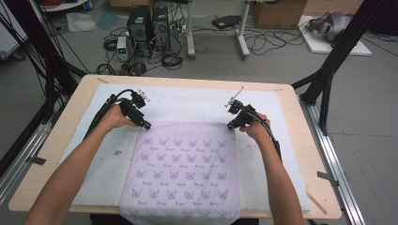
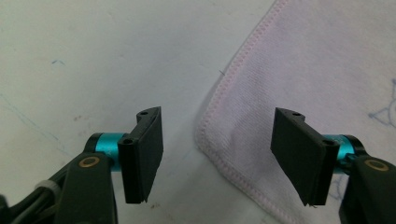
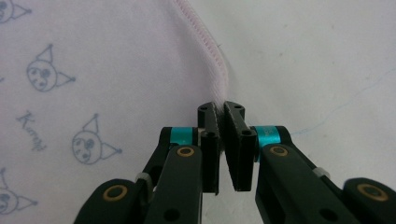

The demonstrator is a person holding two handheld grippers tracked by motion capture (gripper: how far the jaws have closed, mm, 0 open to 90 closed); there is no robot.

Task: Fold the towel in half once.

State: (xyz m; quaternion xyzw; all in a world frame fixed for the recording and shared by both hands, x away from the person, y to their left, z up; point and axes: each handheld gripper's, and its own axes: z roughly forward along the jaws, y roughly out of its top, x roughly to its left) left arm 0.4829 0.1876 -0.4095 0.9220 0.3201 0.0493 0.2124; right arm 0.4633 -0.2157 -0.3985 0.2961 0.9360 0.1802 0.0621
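Table (image 1: 300,154) carries a white mat (image 1: 187,105), there to give the cloth a flat, clean work surface. On the mat lies the pale pink towel (image 1: 183,173), printed with small cat faces, spread flat, its near edge hanging just over the table's front. Both hands are at its far edge, one per corner, which reads as the setup for a fold toward the person: two corner grips keep the edge straight when it lifts.

Right gripper (image 3: 221,114) has its jaws pressed together on the towel's stitched hem (image 3: 212,51) at the far right corner; the fabric ridges up between the pads, so that grip looks secure.

Left gripper (image 2: 217,156) has its jaws spread, straddling the far left corner (image 2: 210,135); pads are not touching the cloth. The corner sits between them, closer to the left-hand pad in the left gripper view, so closing here should catch hem rather than mat.
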